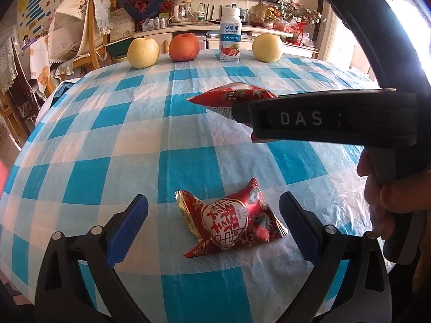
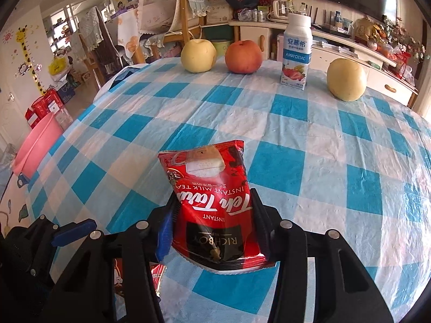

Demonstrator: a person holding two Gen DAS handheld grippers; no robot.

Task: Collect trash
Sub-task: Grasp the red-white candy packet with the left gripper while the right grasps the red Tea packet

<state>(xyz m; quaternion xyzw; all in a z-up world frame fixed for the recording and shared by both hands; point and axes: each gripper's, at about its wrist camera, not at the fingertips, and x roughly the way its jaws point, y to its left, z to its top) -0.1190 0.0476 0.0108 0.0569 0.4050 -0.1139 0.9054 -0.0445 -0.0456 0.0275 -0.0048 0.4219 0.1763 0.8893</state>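
Observation:
A red milk tea packet (image 2: 212,188) stands between the fingers of my right gripper (image 2: 212,204), which is shut on its lower half and holds it just above the checked tablecloth (image 2: 309,140). In the left wrist view the same packet (image 1: 231,95) sticks out from the right gripper (image 1: 242,113), seen side-on. A crumpled red and gold candy wrapper (image 1: 231,220) lies on the cloth between the blue pads of my left gripper (image 1: 212,202). That gripper is open and its pads stand apart from the wrapper on both sides.
Along the table's far edge stand a yellow pear (image 2: 198,55), a red apple (image 2: 243,56), a yogurt bottle (image 2: 296,51) and another yellow pear (image 2: 347,79). A pink basin (image 2: 35,145) sits beyond the left edge. A person's hand (image 1: 398,196) grips the right handle.

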